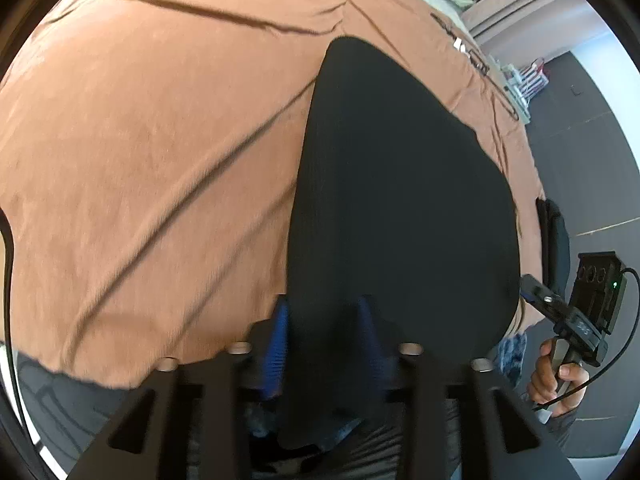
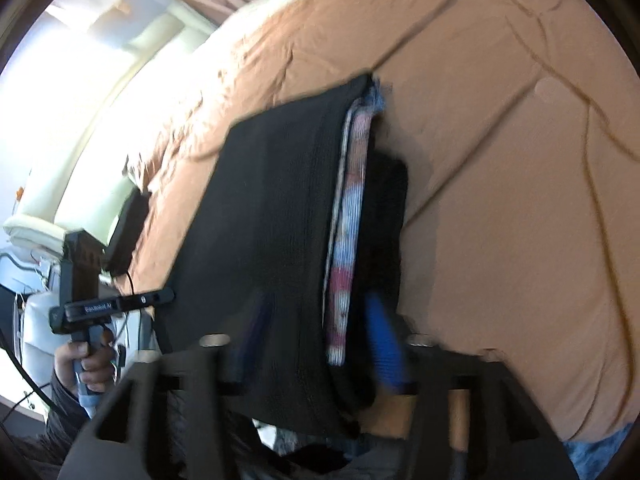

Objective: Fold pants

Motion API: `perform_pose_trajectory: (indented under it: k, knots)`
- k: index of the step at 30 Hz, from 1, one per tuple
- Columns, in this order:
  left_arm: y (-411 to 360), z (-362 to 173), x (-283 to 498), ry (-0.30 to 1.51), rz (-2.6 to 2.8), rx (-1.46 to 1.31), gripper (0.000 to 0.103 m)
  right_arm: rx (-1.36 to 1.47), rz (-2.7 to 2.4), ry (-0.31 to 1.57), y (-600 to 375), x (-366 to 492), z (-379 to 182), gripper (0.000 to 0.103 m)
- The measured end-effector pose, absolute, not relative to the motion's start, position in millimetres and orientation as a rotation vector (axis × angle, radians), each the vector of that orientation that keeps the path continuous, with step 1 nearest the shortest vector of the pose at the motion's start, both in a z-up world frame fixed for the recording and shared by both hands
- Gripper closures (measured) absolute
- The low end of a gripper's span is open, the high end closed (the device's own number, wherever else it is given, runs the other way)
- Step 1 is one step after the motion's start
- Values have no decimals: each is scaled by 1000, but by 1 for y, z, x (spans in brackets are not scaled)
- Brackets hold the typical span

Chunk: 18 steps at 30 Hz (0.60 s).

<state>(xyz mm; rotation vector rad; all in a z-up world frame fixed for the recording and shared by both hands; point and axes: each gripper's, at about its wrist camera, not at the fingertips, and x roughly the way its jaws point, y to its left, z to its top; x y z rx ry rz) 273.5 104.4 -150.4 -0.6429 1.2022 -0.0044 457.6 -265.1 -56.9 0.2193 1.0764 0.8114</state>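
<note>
1. Left gripper (image 1: 324,332): jaws clenched on one near corner of the black pants (image 1: 396,200); cloth fills the gap between the blue fingers (image 1: 278,344).

2. Right gripper (image 2: 316,344): jaws clenched on the other near edge of the pants (image 2: 272,220); black fabric and a pale striped band (image 2: 346,240), apparently lining or waistband, sit between the fingers. The left finger is partly hidden behind the cloth.

3. Location: the pants run forward from both sets of jaws, near end lifted, far end lying on the rust-brown bedspread (image 1: 140,140).

4. Risk, slip: the grip appears to take several layers. An inner layer could slide out under tension, leaving only the outer layer held.

5. Risk, skew: if the two grippers travel forward unevenly, the folded edge would likely land crooked against the far end.

6. Risk, drag: carrying the near end too low could bunch the lower layer and pull up the bedspread, which is already creased ahead of the jaws.

7. Risk, blur: the right wrist view is smeared, so edge alignment cannot be confirmed there.

8. Appearance: black, finely ribbed, matte, soft-draping cloth; in the left view a smooth panel narrowing away from the jaws; in the right view stacked layers with the red, white and blue band exposed along the right-hand edge.
</note>
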Motion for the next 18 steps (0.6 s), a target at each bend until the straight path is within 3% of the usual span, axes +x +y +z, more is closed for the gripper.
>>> perform_pose_trajectory:
  k: [18]
  knots:
    - [131, -157, 339, 1126, -10, -702, 53, 337, 812, 1114, -252, 524, -76, 34]
